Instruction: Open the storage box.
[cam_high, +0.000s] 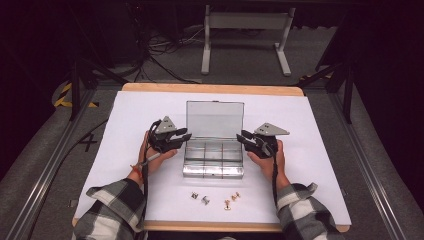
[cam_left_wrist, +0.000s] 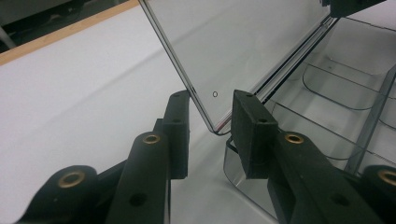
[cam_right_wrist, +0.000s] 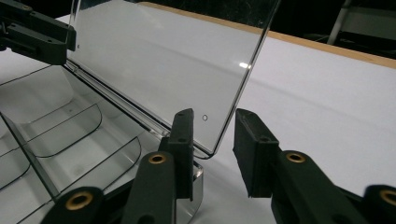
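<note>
Clear lid (cam_left_wrist: 243, 46) corners stand between both gaping claws (cam_left_wrist: 211, 126) (cam_right_wrist: 212, 133), untouched; front compartments blur.

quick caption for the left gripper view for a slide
Left gripper with its black fingers straddling, not pressing, the lower corner of the clear box's open lid.

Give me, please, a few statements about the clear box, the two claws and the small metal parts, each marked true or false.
1. The lid of the clear box stands open. True.
2. The small metal parts lie inside the box. False: they lie on the white sheet in front of it.
3. The left claw straddles a lower corner of the lid, its jaws apart. True.
4. The right claw is clamped on a metal part. False: it sits open around the lid's other lower corner.
5. The box has no compartments. False: dividers split it.
</note>
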